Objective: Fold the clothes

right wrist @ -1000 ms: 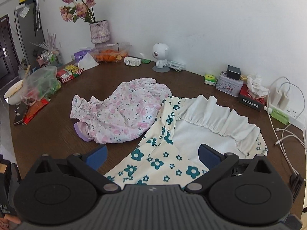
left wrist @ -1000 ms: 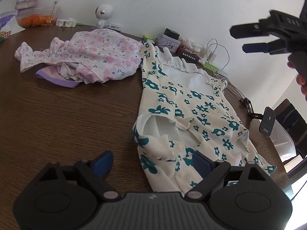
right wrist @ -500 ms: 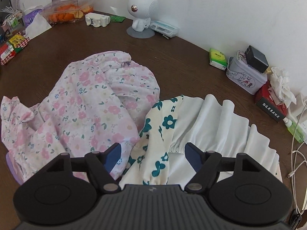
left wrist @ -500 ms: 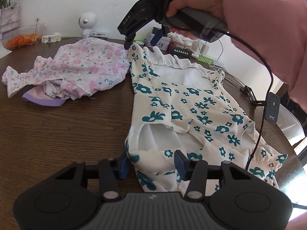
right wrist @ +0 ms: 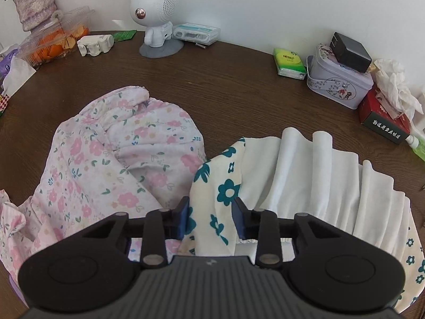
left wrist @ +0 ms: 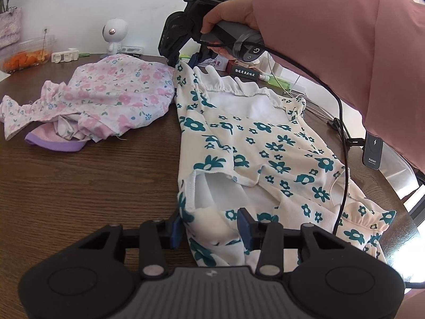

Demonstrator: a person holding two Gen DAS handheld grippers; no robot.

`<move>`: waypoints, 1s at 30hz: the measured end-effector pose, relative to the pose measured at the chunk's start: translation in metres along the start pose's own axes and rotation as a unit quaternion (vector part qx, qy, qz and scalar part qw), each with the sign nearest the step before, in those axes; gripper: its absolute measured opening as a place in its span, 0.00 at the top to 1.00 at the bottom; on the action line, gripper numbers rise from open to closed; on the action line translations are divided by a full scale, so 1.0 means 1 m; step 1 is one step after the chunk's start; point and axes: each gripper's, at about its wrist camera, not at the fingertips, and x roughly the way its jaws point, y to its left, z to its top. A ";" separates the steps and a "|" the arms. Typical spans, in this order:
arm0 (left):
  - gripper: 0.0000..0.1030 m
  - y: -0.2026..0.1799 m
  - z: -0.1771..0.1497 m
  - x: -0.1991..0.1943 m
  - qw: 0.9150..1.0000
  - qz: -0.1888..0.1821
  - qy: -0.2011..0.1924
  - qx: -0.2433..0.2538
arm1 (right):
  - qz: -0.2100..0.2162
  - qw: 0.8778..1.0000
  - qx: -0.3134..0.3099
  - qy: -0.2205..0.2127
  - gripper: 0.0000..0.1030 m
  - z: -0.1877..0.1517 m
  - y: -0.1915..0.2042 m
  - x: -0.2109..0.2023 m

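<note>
A cream dress with teal flowers (left wrist: 265, 143) lies spread on the brown wooden table (left wrist: 79, 186). My left gripper (left wrist: 210, 230) is at the dress's near corner. Its jaws are closing, and a bunch of the fabric fills the gap between the blue pads. My right gripper (right wrist: 211, 219) is at the far corner by the white gathered hem (right wrist: 305, 175). Its jaws are closing too, with a fold of the dress (right wrist: 220, 186) pressed between them. In the left wrist view a hand in a pink sleeve holds the right gripper (left wrist: 186, 58) there. A pink floral garment (left wrist: 114, 93) lies crumpled beside the dress.
Along the wall stand a white robot-shaped speaker (right wrist: 155, 18), a green tissue pack (right wrist: 289, 62), a lilac tin (right wrist: 337, 82) and a red tissue box (right wrist: 382, 117). A clear box of orange food (right wrist: 53, 42) sits far left. A black cable and power bank (left wrist: 373, 150) hang at the right.
The right gripper swung in from the upper right, came down onto the dress's far corner and narrowed on it. The left gripper's jaws narrowed around the near corner.
</note>
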 end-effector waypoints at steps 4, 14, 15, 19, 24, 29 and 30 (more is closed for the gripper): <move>0.92 0.005 0.000 0.002 1.000 -0.010 0.007 -0.018 | 0.008 1.000 -0.009 -0.010 0.96 -0.003 0.002 -0.005; 0.96 -0.004 0.007 -0.011 1.000 -0.017 -0.016 -0.016 | 0.039 0.999 0.003 -0.037 0.97 -0.004 -0.021 -0.030; 0.96 -0.007 0.009 -0.013 1.000 -0.016 -0.019 -0.011 | 0.044 0.998 0.007 -0.040 0.97 -0.004 -0.025 -0.032; 0.96 -0.023 0.017 -0.019 0.999 -0.012 -0.031 0.019 | 0.070 0.996 0.027 -0.055 0.97 -0.007 -0.045 -0.042; 0.96 -0.052 0.029 -0.022 0.996 -0.017 -0.041 0.076 | 0.098 0.991 0.047 -0.071 0.97 -0.012 -0.070 -0.052; 0.96 -0.090 0.035 -0.017 0.988 -0.035 -0.036 0.145 | 0.134 0.984 0.073 -0.092 0.97 -0.020 -0.104 -0.067; 0.96 -0.095 0.034 -0.015 0.986 -0.039 -0.032 0.156 | 0.140 0.982 0.079 -0.096 0.97 -0.023 -0.113 -0.070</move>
